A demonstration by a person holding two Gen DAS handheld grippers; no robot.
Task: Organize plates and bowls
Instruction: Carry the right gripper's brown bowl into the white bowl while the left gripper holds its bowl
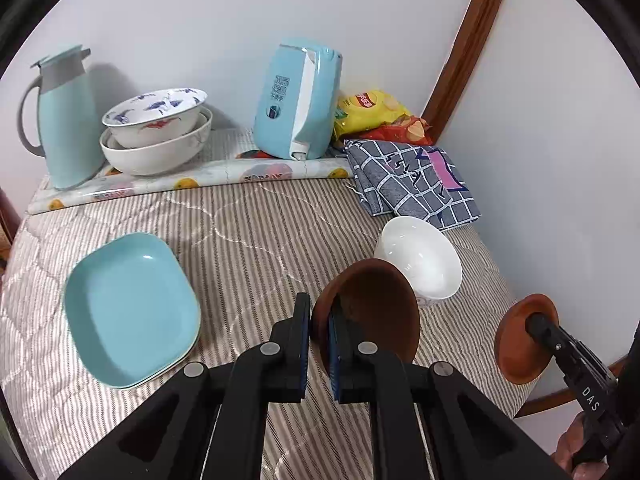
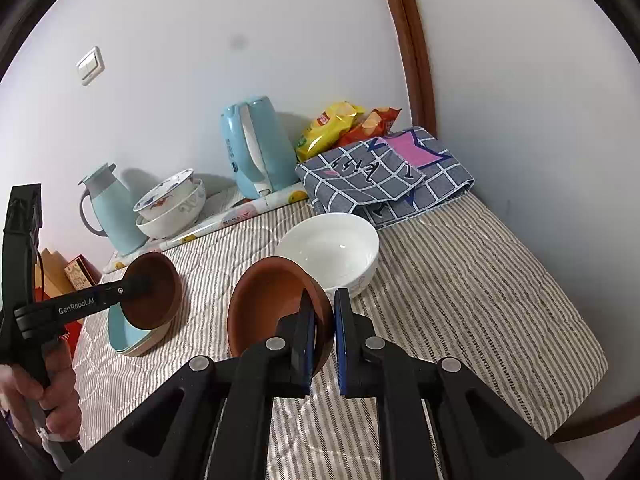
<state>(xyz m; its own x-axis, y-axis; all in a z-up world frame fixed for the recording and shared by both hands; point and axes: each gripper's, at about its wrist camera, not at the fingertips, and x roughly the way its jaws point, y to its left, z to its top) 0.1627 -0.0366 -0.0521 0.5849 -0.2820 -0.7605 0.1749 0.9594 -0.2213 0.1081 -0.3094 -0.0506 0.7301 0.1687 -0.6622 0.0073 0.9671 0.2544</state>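
Observation:
My left gripper is shut on the rim of a brown bowl and holds it tilted above the striped tabletop. My right gripper is shut on the rim of a second brown bowl; it also shows at the right edge of the left wrist view. A white bowl stands just behind both, also in the right wrist view. Stacked light blue square plates lie at the left. Two nested bowls, the upper one patterned, stand at the back.
A blue thermos jug, a blue kettle, snack bags, a rolled patterned sheet and a folded checked cloth line the back. Walls close the back and right. The table edge curves at the right.

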